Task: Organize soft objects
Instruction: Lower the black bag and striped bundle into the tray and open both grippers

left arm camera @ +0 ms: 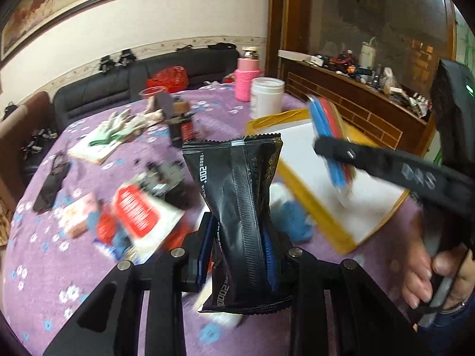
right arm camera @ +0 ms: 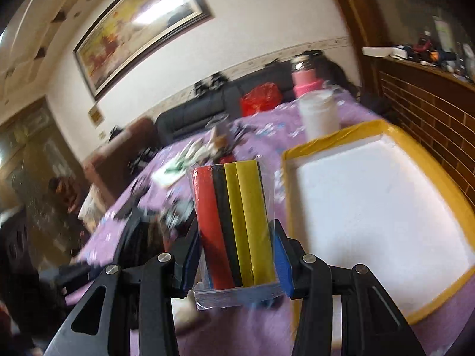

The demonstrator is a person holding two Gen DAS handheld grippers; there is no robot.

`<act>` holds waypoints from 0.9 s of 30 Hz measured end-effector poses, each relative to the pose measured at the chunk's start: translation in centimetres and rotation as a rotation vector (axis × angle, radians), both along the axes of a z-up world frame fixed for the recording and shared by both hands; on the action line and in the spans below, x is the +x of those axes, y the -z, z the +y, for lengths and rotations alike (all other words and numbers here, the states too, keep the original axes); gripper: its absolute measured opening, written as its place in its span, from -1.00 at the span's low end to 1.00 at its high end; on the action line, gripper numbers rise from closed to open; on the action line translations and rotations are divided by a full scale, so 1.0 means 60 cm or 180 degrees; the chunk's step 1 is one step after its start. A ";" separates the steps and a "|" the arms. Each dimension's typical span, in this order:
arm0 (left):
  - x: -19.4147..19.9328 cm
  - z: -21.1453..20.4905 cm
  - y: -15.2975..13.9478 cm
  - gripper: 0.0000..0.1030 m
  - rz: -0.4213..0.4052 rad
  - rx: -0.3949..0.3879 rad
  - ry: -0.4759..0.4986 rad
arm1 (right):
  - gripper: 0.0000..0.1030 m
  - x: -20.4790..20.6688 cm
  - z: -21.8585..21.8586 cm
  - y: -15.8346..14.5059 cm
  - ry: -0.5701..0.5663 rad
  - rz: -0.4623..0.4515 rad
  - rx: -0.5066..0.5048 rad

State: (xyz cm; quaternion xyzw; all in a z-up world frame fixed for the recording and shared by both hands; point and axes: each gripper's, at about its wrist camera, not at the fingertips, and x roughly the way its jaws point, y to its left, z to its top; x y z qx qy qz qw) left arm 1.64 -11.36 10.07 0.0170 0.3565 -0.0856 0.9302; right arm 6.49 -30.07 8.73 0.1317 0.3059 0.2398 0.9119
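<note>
The left tool (left arm camera: pixel 240 255) clenches an upright black pouch (left arm camera: pixel 237 207) above the purple bench (left arm camera: pixel 44 267). At two o'clock, the right tool (right arm camera: pixel 237 255) grips a coloured-strip pack (right arm camera: pixel 234 225) beside the yellow-rimmed tray (right arm camera: pixel 371 207).

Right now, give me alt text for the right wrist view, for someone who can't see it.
The right claw grips a clear-wrapped pack of red, black and yellow strips, held above a purple floral tablecloth. To its right sits an empty white tray with a yellow rim; a white jar stands beyond.
</note>
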 end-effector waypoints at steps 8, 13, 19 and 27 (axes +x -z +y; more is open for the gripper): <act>0.139 -0.097 -0.043 -0.43 0.0143 -0.0070 0.0174 | -0.07 0.148 -0.070 -0.052 0.0569 0.0098 0.0071; 0.243 -0.154 -0.007 -0.43 0.0459 -0.0255 0.0068 | -0.07 0.217 -0.116 -0.008 0.0933 0.0283 -0.0168; 0.337 -0.203 0.061 -0.43 0.0790 -0.0300 0.0023 | -0.07 0.250 -0.180 0.055 0.1090 0.0720 -0.0161; 0.378 -0.222 0.125 -0.43 0.1090 -0.0274 -0.0020 | -0.07 0.266 -0.194 0.067 0.1057 0.0894 -0.0177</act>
